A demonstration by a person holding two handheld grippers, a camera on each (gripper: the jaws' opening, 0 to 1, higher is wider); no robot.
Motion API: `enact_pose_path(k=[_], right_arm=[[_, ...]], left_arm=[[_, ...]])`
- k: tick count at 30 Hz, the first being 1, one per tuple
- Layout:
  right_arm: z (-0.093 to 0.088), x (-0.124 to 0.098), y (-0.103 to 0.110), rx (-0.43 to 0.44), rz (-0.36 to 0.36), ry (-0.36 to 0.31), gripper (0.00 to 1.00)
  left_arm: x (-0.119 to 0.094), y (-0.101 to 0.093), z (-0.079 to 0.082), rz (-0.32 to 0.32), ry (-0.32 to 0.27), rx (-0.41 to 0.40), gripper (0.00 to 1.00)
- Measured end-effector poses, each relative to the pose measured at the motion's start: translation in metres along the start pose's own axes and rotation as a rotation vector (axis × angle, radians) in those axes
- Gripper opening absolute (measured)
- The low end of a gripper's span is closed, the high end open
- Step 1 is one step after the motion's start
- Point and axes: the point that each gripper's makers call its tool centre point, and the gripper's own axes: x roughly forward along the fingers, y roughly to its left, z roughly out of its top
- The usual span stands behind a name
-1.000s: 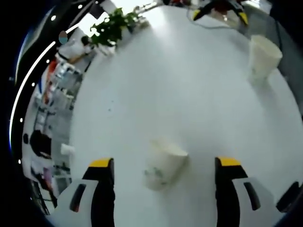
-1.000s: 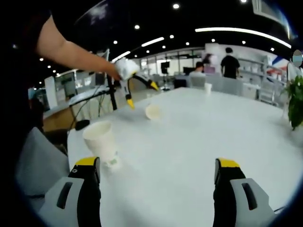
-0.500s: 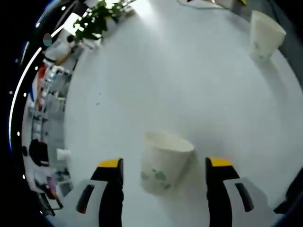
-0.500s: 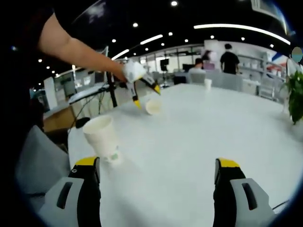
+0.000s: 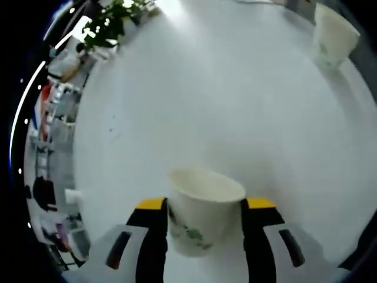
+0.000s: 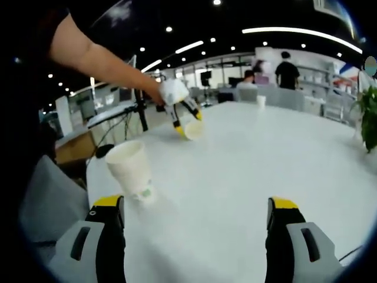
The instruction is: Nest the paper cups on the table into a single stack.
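Note:
A white paper cup (image 5: 203,227) with a green print stands between the jaws of my left gripper (image 5: 205,204); both fingers press its sides, so the gripper is shut on it. In the right gripper view the same cup (image 6: 193,130) shows far across the white table (image 6: 265,177) with the left gripper (image 6: 185,115) around it, held by a gloved hand. A second upright cup (image 6: 132,172) stands just ahead of the left jaw of my right gripper (image 6: 197,233), which is open and holds nothing. In the left gripper view that second cup (image 5: 333,34) sits at the upper right.
A small third cup (image 6: 259,101) stands at the far end of the table. A potted plant (image 6: 368,115) (image 5: 112,20) sits at the table's edge. A person's bare arm (image 6: 94,59) reaches across the left. Chairs and desks lie beyond the table edge.
My left gripper has moved forward over the near cup and its jaws have narrowed until they touch the cup's sides. The right gripper has hardly moved.

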Motion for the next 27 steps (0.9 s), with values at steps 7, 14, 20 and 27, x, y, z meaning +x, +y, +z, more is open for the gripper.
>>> enact_pose_path(k=[7, 14, 20, 27], right_arm=[[0.0, 0.0, 0.0, 0.004, -0.002, -0.002, 1.0], [0.004, -0.001, -0.002, -0.003, -0.005, -0.003, 1.0], [0.008, 0.0, -0.004, -0.012, -0.005, -0.006, 1.0], [0.011, -0.001, -0.003, -0.02, -0.004, -0.006, 1.0]], left_arm=[[-0.001, 0.002, 0.0, 0.004, -0.001, -0.009, 0.44], [-0.004, 0.0, -0.002, 0.005, 0.007, -0.018, 0.43], [-0.011, 0.004, 0.003, 0.031, -0.032, -0.112, 0.42], [-0.021, 0.019, 0.014, 0.106, -0.145, -0.309, 0.42]])
